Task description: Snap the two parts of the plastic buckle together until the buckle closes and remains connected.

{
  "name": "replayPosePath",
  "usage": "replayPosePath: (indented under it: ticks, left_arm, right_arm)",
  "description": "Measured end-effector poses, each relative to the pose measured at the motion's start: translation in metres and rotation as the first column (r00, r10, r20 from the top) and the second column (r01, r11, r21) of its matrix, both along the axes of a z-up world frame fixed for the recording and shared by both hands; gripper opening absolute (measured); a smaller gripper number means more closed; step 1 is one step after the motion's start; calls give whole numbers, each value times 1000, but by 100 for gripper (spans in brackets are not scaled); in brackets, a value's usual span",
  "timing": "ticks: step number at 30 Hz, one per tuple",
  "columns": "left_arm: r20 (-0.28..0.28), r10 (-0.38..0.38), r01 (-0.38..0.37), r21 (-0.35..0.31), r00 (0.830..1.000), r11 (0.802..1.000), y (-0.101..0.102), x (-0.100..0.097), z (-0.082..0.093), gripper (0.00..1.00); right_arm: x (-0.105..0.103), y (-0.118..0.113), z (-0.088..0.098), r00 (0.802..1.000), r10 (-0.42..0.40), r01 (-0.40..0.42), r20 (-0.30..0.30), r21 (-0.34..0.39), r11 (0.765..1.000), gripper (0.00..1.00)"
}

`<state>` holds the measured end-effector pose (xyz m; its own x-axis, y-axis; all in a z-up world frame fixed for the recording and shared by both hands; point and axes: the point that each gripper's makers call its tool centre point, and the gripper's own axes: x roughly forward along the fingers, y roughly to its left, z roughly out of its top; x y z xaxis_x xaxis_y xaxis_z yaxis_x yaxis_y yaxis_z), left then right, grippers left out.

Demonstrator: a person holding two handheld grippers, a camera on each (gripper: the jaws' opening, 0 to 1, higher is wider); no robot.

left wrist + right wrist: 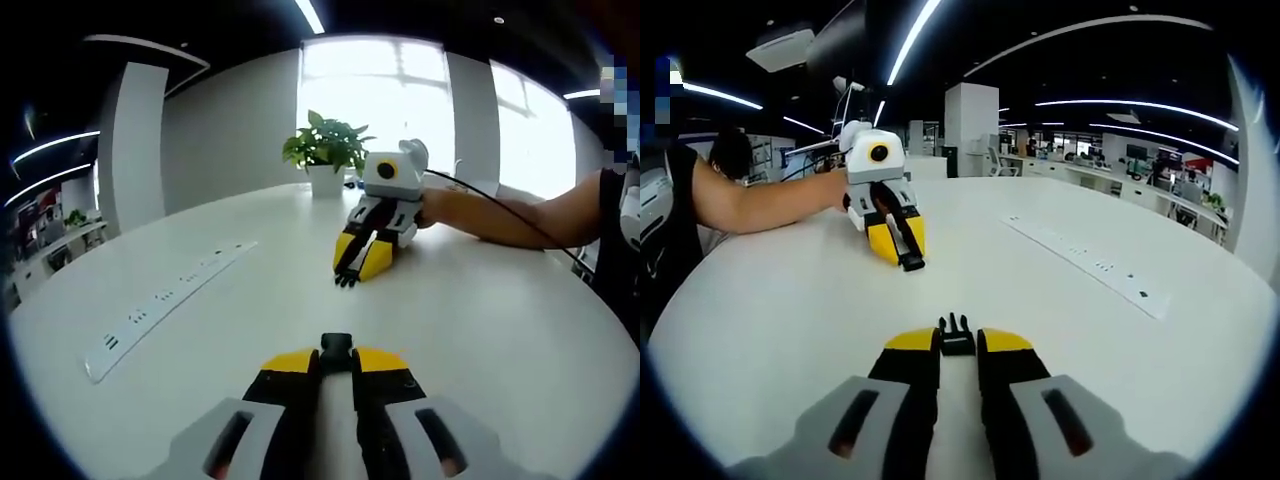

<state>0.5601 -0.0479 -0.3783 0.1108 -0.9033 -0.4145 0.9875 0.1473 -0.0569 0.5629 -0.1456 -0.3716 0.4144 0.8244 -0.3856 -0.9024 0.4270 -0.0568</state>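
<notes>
The buckle is in two black halves, held apart over the white table [490, 340]. In the left gripper view, my left gripper [336, 364] is shut on the socket half [336, 344], which pokes out between the yellow tips. Farther off, my right gripper [352, 266] faces it with the pronged half [346, 279] at its tip. The right gripper view shows the reverse. My right gripper [958, 347] is shut on the pronged half [956, 332], and my left gripper [902, 247] holds the socket half [911, 264] low over the table.
A long white power strip [165, 303] [1088, 261] lies on the table to one side. A potted plant [326, 152] stands at the far edge by the window. The person's forearm [505, 216] [765, 203] reaches in behind each far gripper.
</notes>
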Motion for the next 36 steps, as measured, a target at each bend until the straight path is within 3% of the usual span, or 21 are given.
replayPosePath:
  ticks: [17, 36]
  left_arm:
    - [-2, -6, 6, -6, 1000, 1000, 1, -1, -1, 16]
    - [7, 19, -19, 4, 1000, 1000, -1, 5, -1, 13]
  right_arm:
    - [-1, 3, 0, 1000, 10, -10, 12, -2, 1000, 16]
    - [1, 5, 0, 1000, -2, 2, 10, -1, 1000, 13]
